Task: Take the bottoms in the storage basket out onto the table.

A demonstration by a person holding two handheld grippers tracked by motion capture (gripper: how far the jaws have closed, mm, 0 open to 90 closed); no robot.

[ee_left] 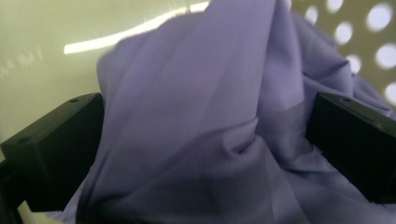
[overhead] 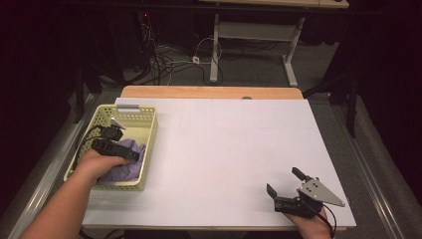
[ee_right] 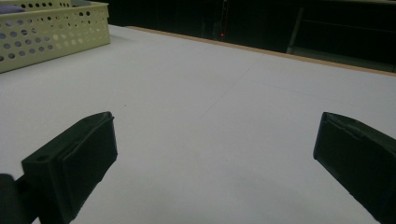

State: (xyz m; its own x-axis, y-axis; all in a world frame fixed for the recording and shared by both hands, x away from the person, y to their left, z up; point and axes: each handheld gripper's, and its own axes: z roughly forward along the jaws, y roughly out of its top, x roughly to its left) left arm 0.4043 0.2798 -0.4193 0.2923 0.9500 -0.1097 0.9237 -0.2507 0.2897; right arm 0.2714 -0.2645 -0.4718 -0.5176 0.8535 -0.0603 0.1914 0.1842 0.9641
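Purple cloth [ee_left: 205, 116] is seen closest of all, in the left gripper view, bunched in folds between the two black jaws of the left tongs [ee_left: 205, 140]. Those jaws are held wide apart, one at each side of the cloth; its folds lie against the inner face of each jaw, but nothing is pinched. Behind the cloth a pale wall with round holes is seen, so the jaws are placed inside the basket.

On the white bench [overhead: 224, 149], taken as the largest thing, the rest is laid out as follows in the high view. A wooden strip is seen along its far edge. At its left edge the yellow basket [overhead: 147, 149] is stood, with perforated walls. The cloth [overhead: 128, 160] is heaped in the near half of the basket, against the right wall. The left tongs [overhead: 133, 155] are reached down into the basket from the near-left side, held by the left hand [overhead: 98, 162], with the jaw tips on the cloth.

The right tongs [overhead: 284, 182] are held low over the bench's near right corner by the right hand [overhead: 311, 221], well apart from basket and cloth. Their jaws are spread wide with nothing between them; in the right gripper view bare bench is seen between the jaws, and the basket [ee_right: 51, 32] far off at the upper left.
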